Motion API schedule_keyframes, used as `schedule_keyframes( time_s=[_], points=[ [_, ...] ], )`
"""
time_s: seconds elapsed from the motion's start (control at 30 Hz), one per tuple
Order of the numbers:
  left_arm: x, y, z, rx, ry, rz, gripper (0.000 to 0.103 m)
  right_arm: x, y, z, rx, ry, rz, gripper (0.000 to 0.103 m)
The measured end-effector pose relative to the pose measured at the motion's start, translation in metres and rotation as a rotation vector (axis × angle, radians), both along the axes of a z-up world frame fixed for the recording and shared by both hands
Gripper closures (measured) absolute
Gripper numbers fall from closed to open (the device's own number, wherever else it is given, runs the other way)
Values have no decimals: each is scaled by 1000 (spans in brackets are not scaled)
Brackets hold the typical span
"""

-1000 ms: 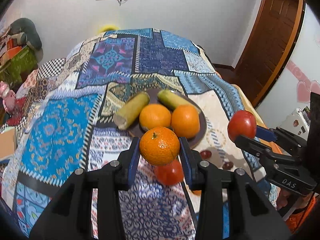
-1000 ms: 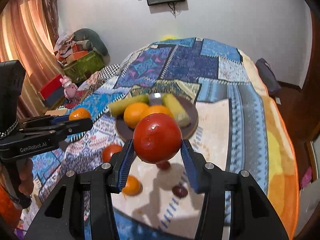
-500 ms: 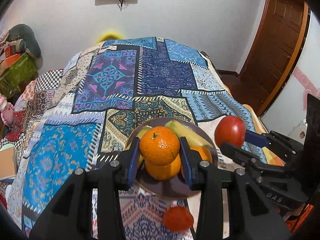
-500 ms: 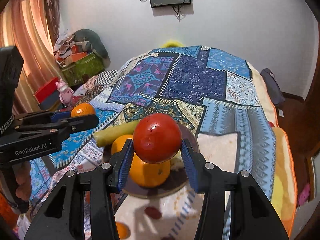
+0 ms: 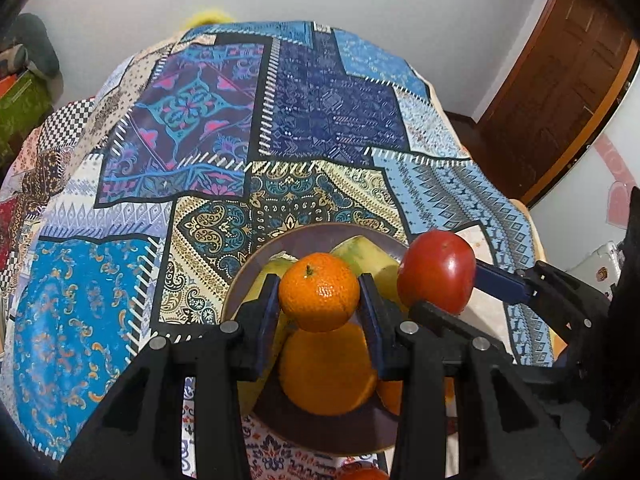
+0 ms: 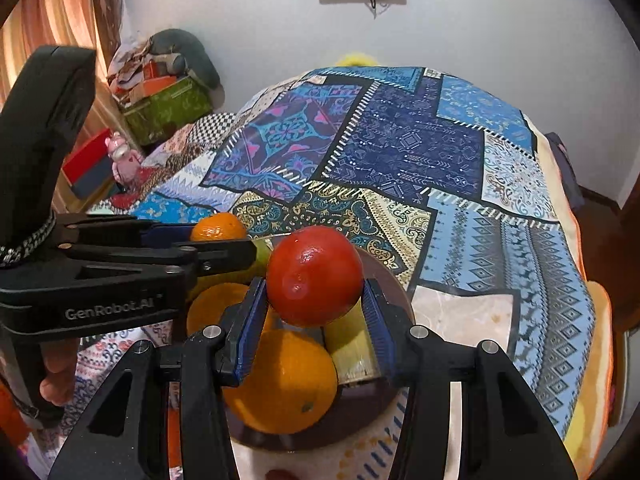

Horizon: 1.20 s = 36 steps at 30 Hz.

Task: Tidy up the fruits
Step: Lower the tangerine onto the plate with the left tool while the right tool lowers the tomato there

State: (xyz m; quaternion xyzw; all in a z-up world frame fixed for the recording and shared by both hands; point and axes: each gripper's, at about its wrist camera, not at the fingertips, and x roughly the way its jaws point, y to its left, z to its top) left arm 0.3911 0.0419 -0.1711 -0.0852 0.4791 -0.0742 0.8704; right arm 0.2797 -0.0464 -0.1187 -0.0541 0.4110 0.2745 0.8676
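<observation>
My left gripper [image 5: 319, 298] pinches mandarin [image 5: 319, 297], right gripper [image 6: 314, 294] pinches tomato [image 6: 314, 276] — both above crowded plate [image 5: 320, 438], mid-bed. Risk: released fruit rolls off heaped oranges [image 6: 280, 380] — over plate rim.

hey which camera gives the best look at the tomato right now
The right wrist view. The tomato sits centred and close between the right tool's fingers, fully visible above the plate. The left wrist view shows the tomato smaller, off to the right, its lower edge hidden by a finger.

Tomato [image 6: 314, 276] between right gripper [image 6: 315, 312] jaws
</observation>
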Motion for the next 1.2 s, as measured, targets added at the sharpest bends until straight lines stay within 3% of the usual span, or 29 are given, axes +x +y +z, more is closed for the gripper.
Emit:
schedule_keyframes(
  time_s=[0.27, 0.33, 0.57, 0.8, 1.0, 1.2],
  points=[
    [7, -1, -13, -12, 42, -24, 64, 3, 9, -11, -29, 27, 37, 58],
    [6, -3, -13, -14, 40, -36, 60, 2, 10, -12, -39, 24, 38, 57],
    [-2, -10, -3, 56, -9, -51, 52, -1, 10, -8, -29, 17, 52, 57],
    [-25, -5, 22, 87, -78, -16, 52, -12, -4, 10, 14, 5, 27, 57],
    [-65, 1, 58, 119, -173, 15, 50, -32, -27, 36, 47, -39, -19, 57],
    [-106, 4, 80, 110, -219, 32, 45, -63, -50, 57, 75, -79, -65, 56]
  ],
)
